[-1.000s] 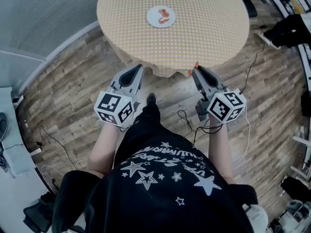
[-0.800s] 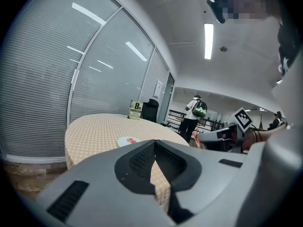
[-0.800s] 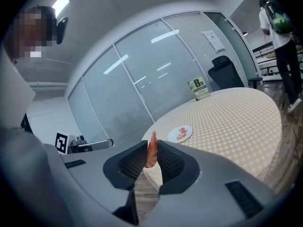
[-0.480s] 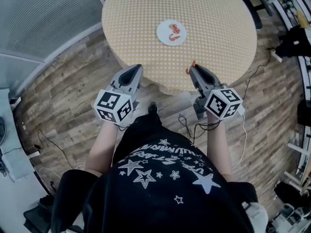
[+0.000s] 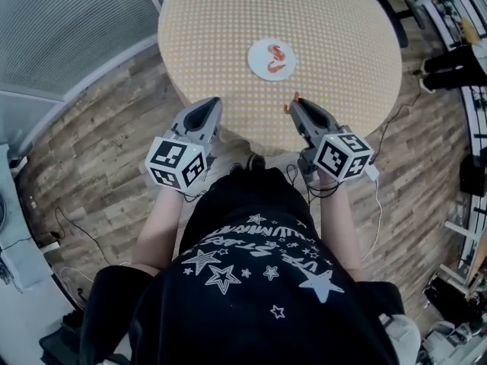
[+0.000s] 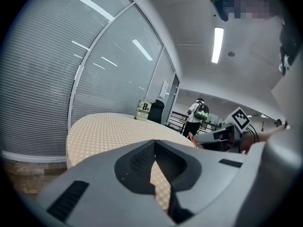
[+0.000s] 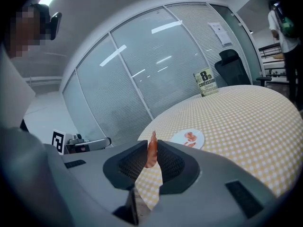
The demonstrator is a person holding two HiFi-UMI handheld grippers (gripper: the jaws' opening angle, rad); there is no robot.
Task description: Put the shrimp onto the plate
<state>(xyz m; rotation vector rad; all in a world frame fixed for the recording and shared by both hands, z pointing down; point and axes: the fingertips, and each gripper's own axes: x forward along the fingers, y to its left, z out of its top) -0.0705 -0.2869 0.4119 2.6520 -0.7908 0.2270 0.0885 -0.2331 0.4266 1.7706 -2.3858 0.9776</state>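
Item 1, plate [image 5: 260, 58]: small, round, white, flat, lying on the table [image 5: 228, 21] a little beyond its middle as I look down. It holds two plated shrimp [image 5: 278, 52], curled and orange-red, one behind the other; in the right gripper view the plate [image 7: 195, 139] shows as a pale oval past the jaws.

Item 2, held shrimp [image 7: 152, 150]: orange, glossy, tapering to a point. It stands upright between the ribbed dark pads of my right gripper [image 7: 151, 146], whose jaws are clamped on it. In the head view the right gripper [image 5: 295, 106] is over the table's near edge, well short of the plate, with the shrimp's tip [image 5: 292, 100] poking out.

Item 3, left gripper [image 6: 154, 143]: grey moulded plastic, jaws closed together on nothing (only checked cloth shows beyond them). It hangs at the table's near rim [image 5: 207, 109].

Item 4, table: round, covered in a yellow cloth with a fine white check, draping at the rim.

Item 5, floor [image 5: 99, 166]: wood-look planks, with cables lying on them.
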